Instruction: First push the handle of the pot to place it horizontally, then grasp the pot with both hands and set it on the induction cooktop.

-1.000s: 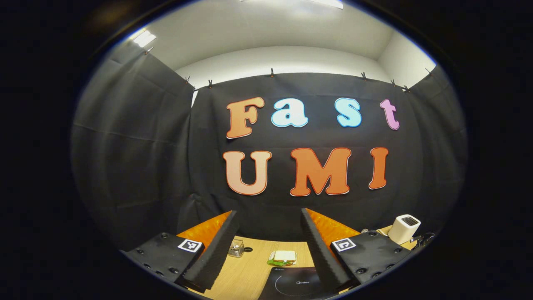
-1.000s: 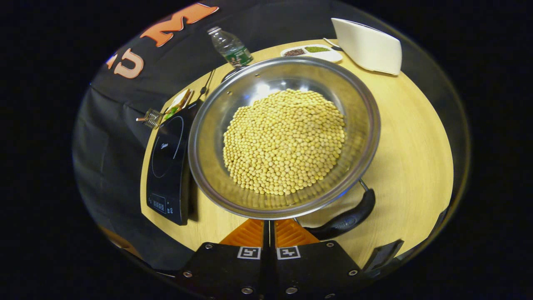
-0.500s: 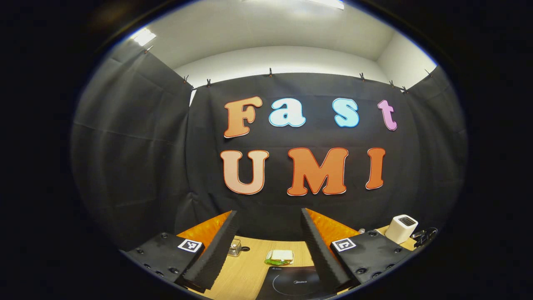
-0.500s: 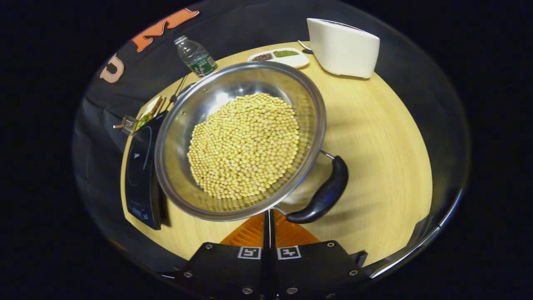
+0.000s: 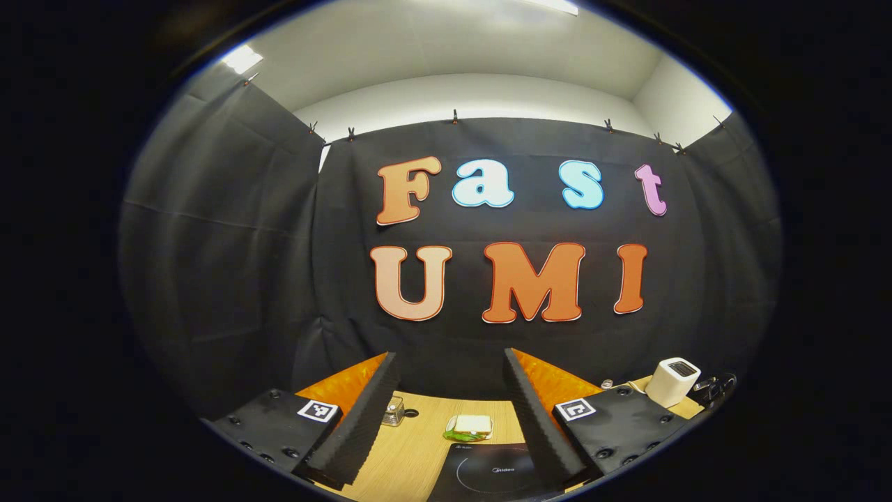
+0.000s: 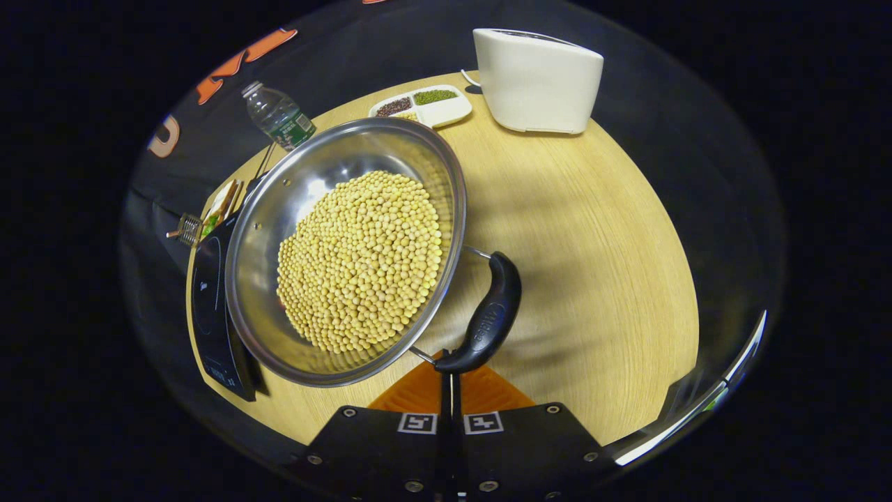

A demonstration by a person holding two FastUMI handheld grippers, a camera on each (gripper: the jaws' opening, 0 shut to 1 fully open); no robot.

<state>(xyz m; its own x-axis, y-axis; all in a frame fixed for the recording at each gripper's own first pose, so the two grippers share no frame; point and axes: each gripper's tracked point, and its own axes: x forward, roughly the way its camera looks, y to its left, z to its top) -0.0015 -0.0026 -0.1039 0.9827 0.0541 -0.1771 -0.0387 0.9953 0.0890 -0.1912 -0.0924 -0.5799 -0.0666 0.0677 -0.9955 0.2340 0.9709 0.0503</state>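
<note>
A steel pot [image 6: 306, 167] heaped with yellow beans [image 6: 362, 258] sits on the wooden table [image 6: 592, 279] in the right gripper view. Its black side handle [image 6: 488, 317] runs along the pot's right side. My right gripper [image 6: 449, 373] is shut with nothing between its fingers, and its tips touch the handle's near end. The black induction cooktop [image 6: 209, 307] lies just left of the pot, partly under its rim. My left gripper [image 5: 449, 357] is held open and level, facing the booth wall, with the cooktop [image 5: 488, 474] below and ahead of it.
A white appliance [image 6: 536, 80], a divided dish [image 6: 421, 106] of grains and a water bottle [image 6: 279, 118] stand at the table's far side. A sandwich [image 6: 219, 206] and a small glass [image 6: 187, 229] lie beyond the cooktop. The table's right half is bare wood.
In the right gripper view the pot has slid left and its handle has swung from the lower right round to my fingertips. The left gripper has hardly moved.
</note>
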